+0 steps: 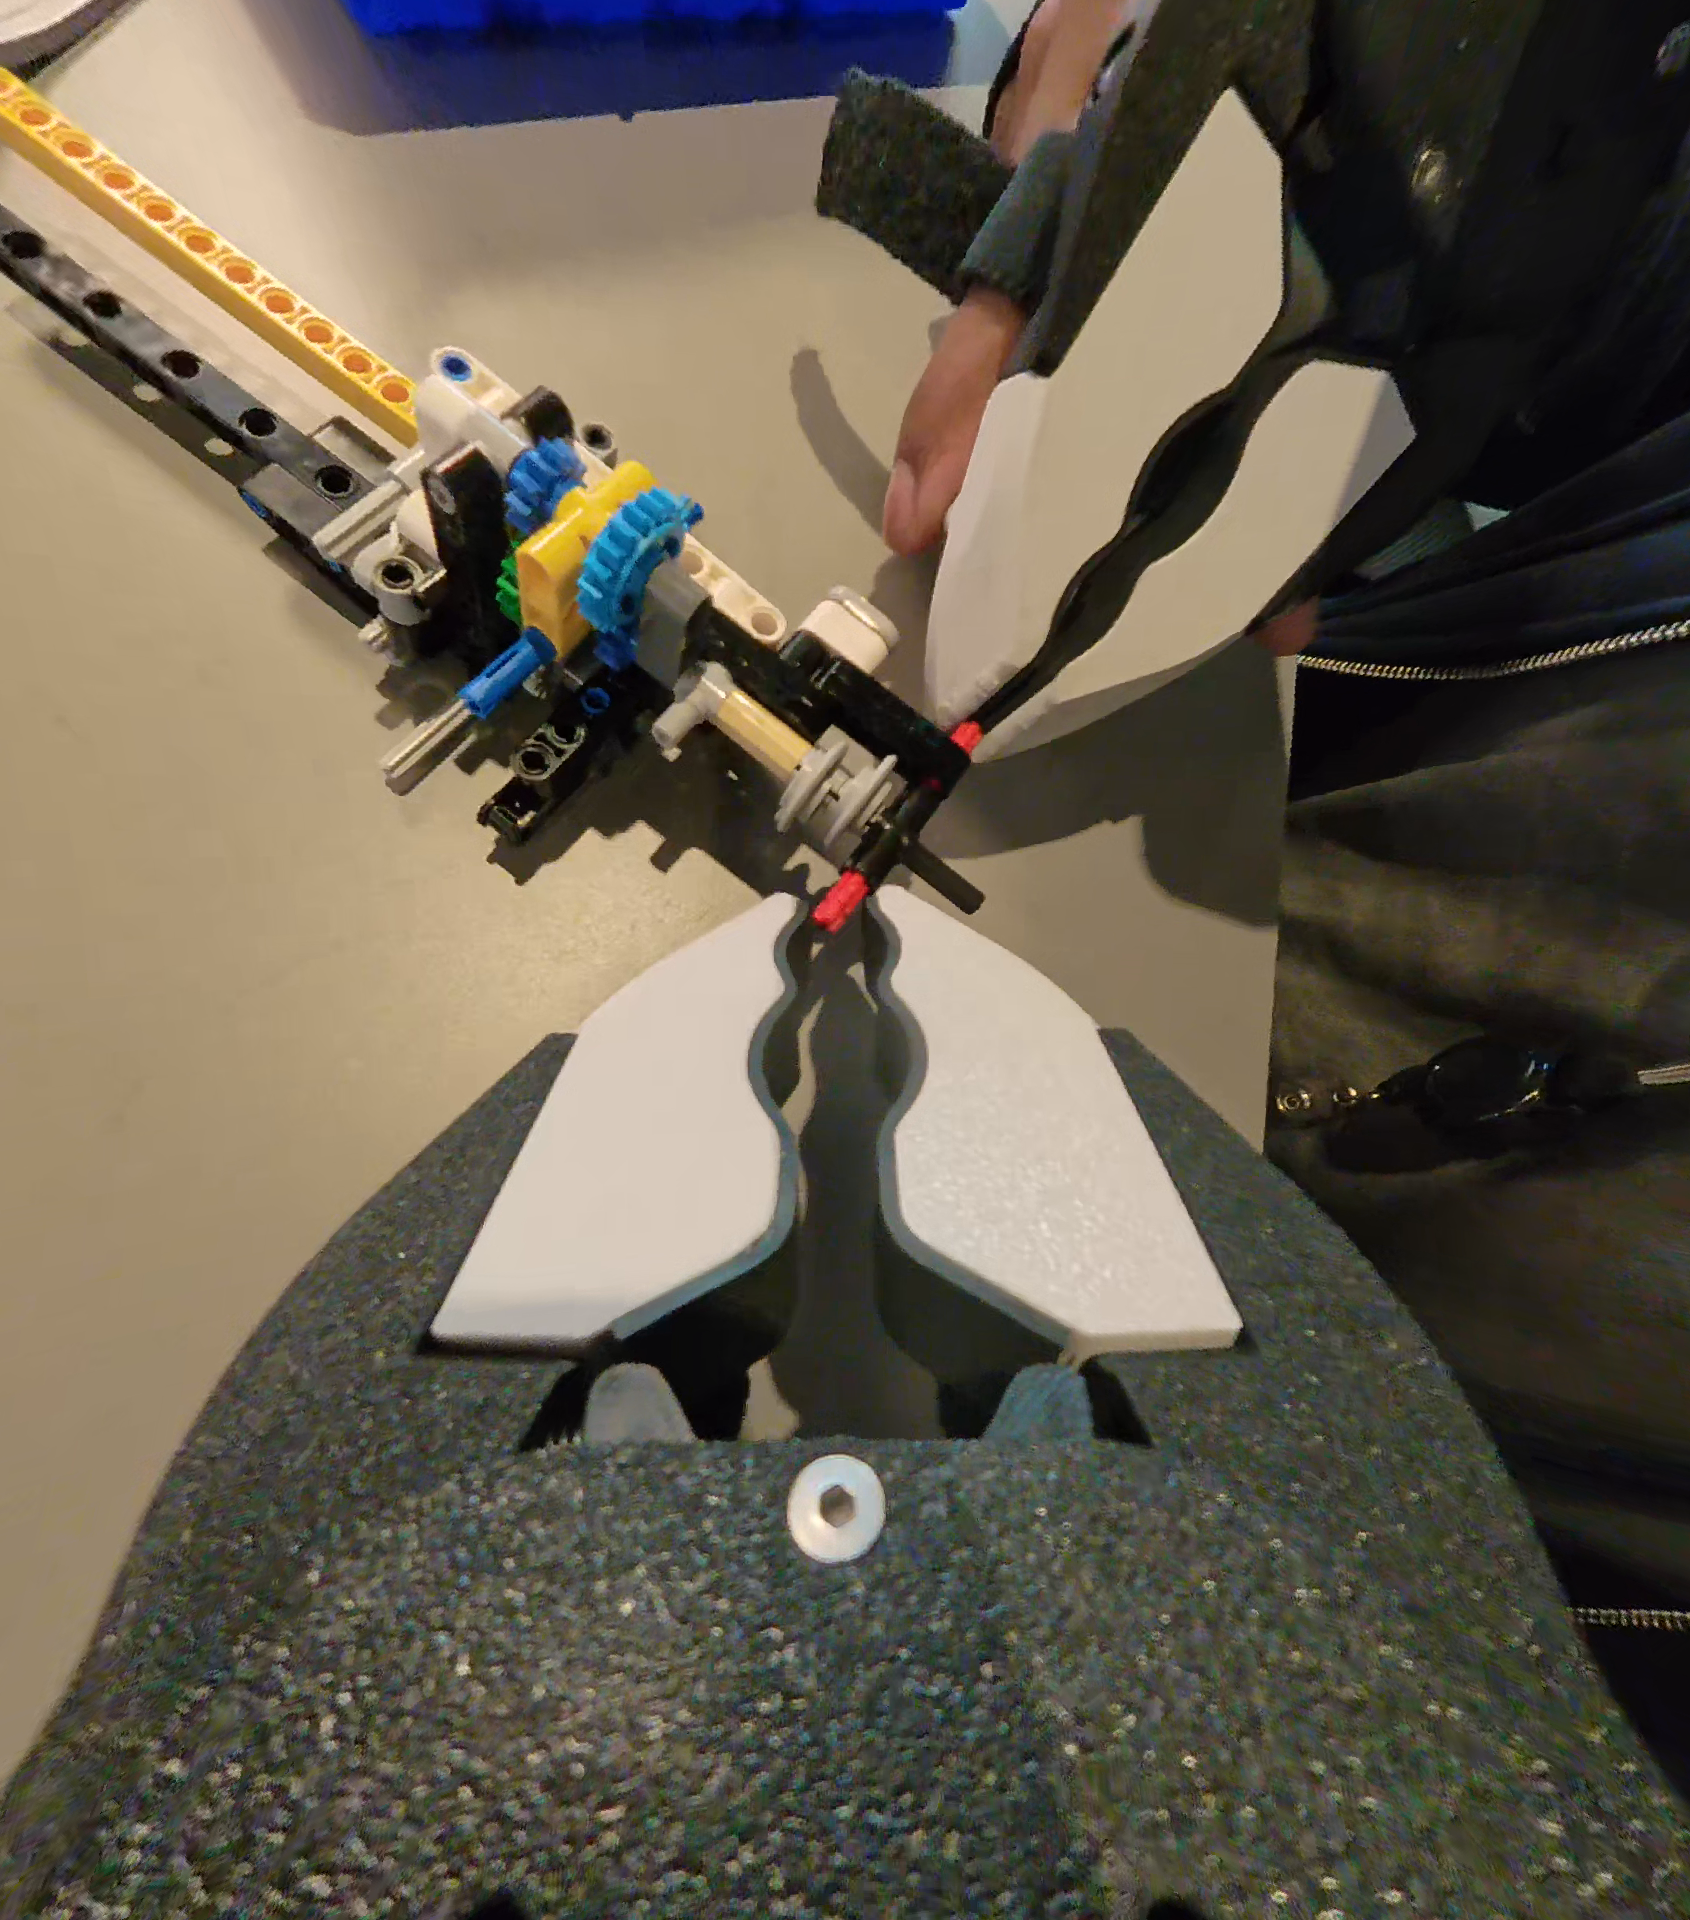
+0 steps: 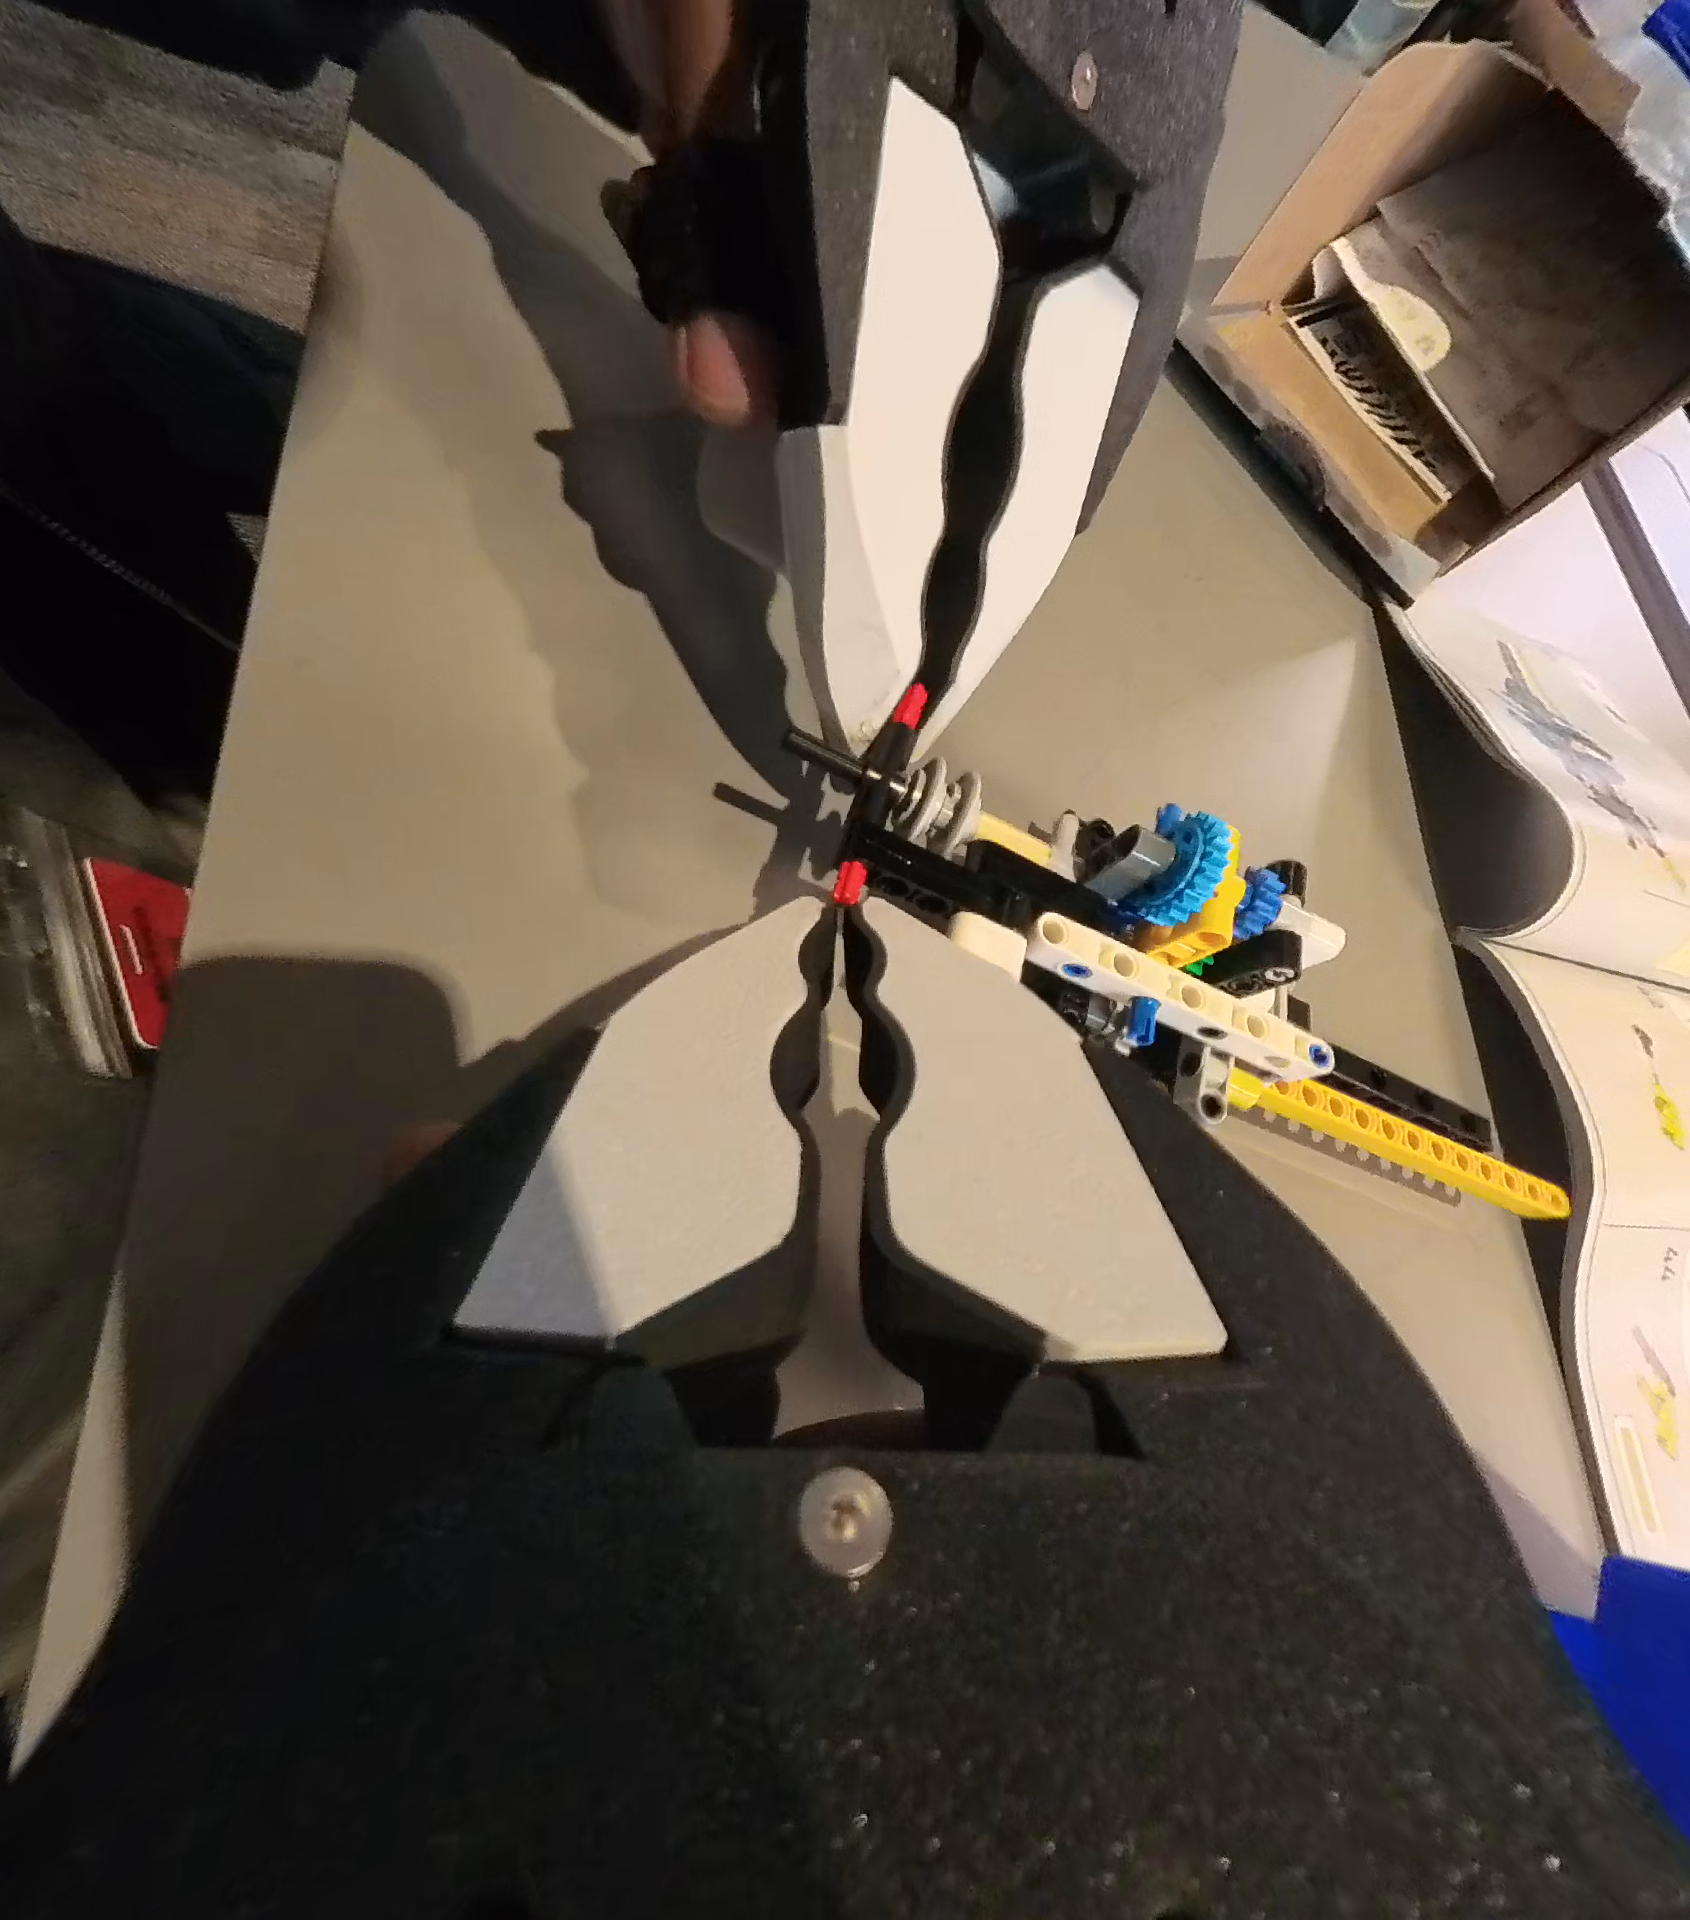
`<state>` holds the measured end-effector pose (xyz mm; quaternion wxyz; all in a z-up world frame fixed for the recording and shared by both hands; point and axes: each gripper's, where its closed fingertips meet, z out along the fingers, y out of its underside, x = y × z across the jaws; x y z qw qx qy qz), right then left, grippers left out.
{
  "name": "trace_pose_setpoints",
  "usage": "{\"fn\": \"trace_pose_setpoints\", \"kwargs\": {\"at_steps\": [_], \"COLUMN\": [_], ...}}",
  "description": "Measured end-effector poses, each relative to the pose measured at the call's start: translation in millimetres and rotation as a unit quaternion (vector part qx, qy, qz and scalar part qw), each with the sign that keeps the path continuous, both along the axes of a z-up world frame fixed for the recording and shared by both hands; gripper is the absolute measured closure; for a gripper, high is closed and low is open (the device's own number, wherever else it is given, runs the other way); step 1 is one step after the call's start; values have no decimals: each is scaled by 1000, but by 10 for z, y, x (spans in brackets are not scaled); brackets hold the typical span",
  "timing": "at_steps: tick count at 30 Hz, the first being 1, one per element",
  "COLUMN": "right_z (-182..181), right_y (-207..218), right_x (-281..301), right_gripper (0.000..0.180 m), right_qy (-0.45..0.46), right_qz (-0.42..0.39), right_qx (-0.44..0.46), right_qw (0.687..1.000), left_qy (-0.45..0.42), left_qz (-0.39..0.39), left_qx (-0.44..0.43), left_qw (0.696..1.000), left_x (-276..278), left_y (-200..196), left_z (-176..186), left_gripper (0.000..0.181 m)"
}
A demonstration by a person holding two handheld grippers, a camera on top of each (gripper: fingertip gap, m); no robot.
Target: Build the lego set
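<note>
- The lego assembly [image 1: 550,551] is found lying on the table [image 1: 145,935].
- Its near red pin [image 1: 839,900] is pinched by the left gripper [image 1: 836,914].
- Its far red pin [image 1: 966,736] is pinched by the right gripper [image 2: 841,914].

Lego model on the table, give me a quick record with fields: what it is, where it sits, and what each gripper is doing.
model: partly built lego assembly with yellow beam, black beam and blue gears
surface: grey table
left gripper: closed on a red pin at the model's near end
right gripper: closed on the other red pin
nearby: open instruction booklet, cardboard box
</note>
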<state>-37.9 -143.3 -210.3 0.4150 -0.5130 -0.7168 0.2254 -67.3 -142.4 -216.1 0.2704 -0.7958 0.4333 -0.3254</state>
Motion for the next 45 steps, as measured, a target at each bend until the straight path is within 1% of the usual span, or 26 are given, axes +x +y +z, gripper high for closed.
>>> {"fn": "trace_pose_setpoints", "kwargs": {"at_steps": [7,13,15,24,28,33,39,45], "right_z": [4,0,-5,2,26,132,150,154], "right_y": [2,-5,-11,-16,-30,-9,26,63], "right_x": [2,3,1,25,64,65,20,-47], "right_gripper": [179,178,178,178,175,170,163,160], "right_qy": [1,0,-1,-2,-9,-15,-45,-68], "right_qz": [2,6,7,16,45,92,158,204], "right_qx": [1,3,4,9,27,76,148,176], "right_qw": [1000,1000,1000,1000,999,993,975,961], "left_qy": [-63,-150,-138,-157,-163,-175,-186,-199], "left_qz": [20,33,47,54,57,65,81,91], "left_qx": [-57,-136,-141,-171,-184,-202,-225,-240], "left_qw": [996,979,979,971,968,962,953,946], "left_x": [25,94,78,101,116,111,80,40], "left_y": [-13,-37,-7,-48,-50,-23,7,22], "left_z": [31,163,106,104,110,120,119,130], "left_gripper": [172,169,168,168,171,173,172,167]}}
